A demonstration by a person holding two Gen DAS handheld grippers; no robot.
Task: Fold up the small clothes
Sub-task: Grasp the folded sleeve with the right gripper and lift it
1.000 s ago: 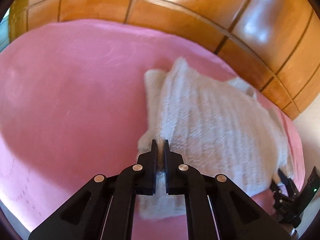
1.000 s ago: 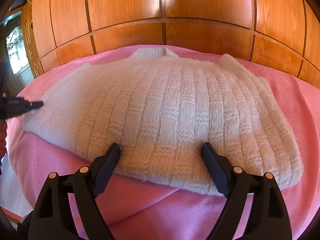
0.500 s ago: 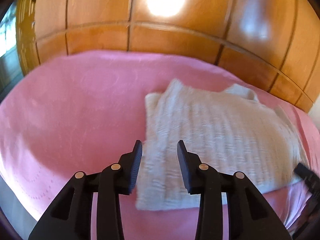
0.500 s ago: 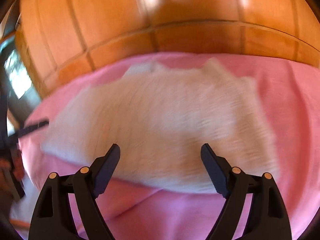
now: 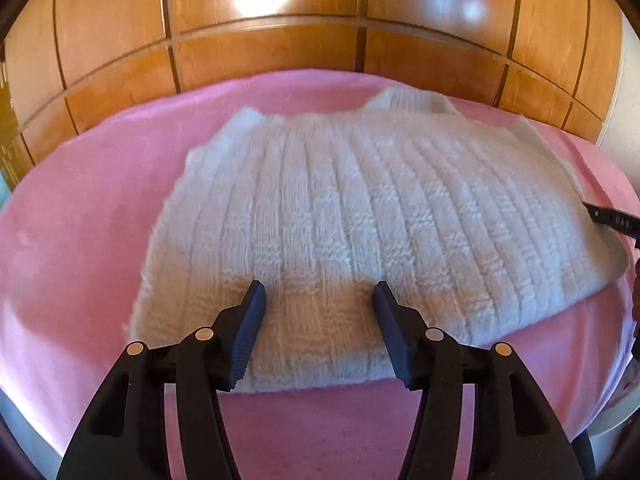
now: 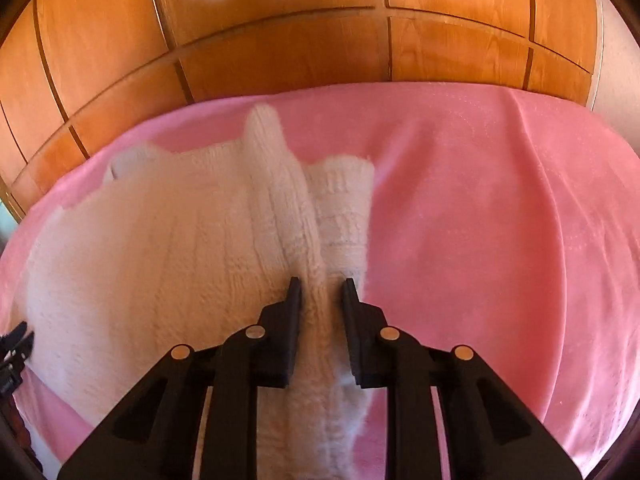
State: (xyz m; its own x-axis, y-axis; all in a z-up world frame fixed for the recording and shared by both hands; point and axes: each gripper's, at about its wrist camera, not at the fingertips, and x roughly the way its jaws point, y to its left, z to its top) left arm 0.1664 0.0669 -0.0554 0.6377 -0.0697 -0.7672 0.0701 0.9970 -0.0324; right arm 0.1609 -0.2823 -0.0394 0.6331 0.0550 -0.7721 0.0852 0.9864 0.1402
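A small white knit sweater [image 5: 360,208] lies flat on the pink cloth [image 5: 80,240]. My left gripper [image 5: 319,300] is open wide over the sweater's near hem and holds nothing. In the right wrist view the sweater [image 6: 160,248] fills the left half. My right gripper [image 6: 319,286] has its jaws closing around a raised ridge of the sweater's right edge, beside a folded sleeve [image 6: 344,200]; a narrow gap still shows on each side. The right gripper's tip [image 5: 612,220] shows at the far right of the left wrist view.
A pink cloth [image 6: 500,220] covers the table. Glossy wooden panels [image 5: 280,52] stand right behind it. The left gripper's tip [image 6: 16,340] shows at the left edge of the right wrist view.
My left gripper let go of the sweater's left edge, opened and swung round to the near hem. My right gripper moved from the hem to the right edge and narrowed around the fabric.
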